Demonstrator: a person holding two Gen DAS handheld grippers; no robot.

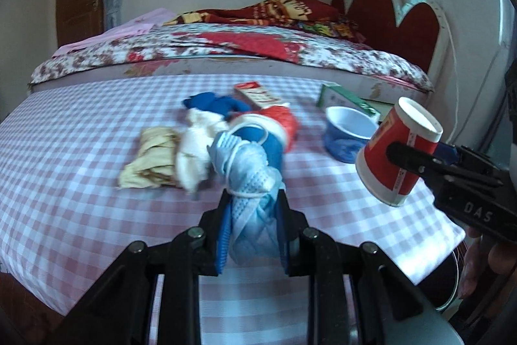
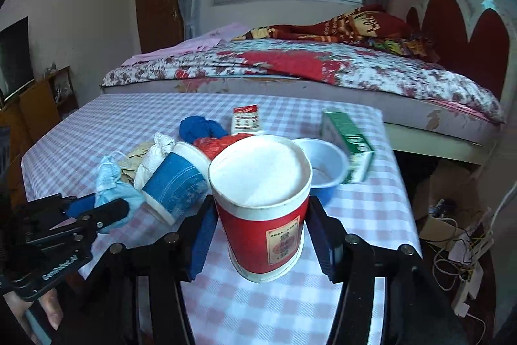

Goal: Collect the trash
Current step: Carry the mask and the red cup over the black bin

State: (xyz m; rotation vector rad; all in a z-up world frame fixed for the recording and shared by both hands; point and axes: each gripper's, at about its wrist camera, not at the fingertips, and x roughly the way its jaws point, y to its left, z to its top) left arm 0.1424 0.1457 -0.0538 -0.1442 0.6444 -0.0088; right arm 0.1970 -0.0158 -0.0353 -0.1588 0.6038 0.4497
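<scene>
Two blue-padded fingers of the left hand-held gripper [image 1: 252,228] pinch a crumpled blue face mask [image 1: 248,183] above the checked table [image 1: 80,134], beside a tipped blue cup [image 1: 258,138]. From the right wrist, the right hand-held gripper [image 2: 261,235] clamps a red paper cup [image 2: 261,202], lifted near a white bowl [image 2: 323,164].

Label on the red cup [image 2: 261,199] (possibly a seal) too blurred to read.
</scene>
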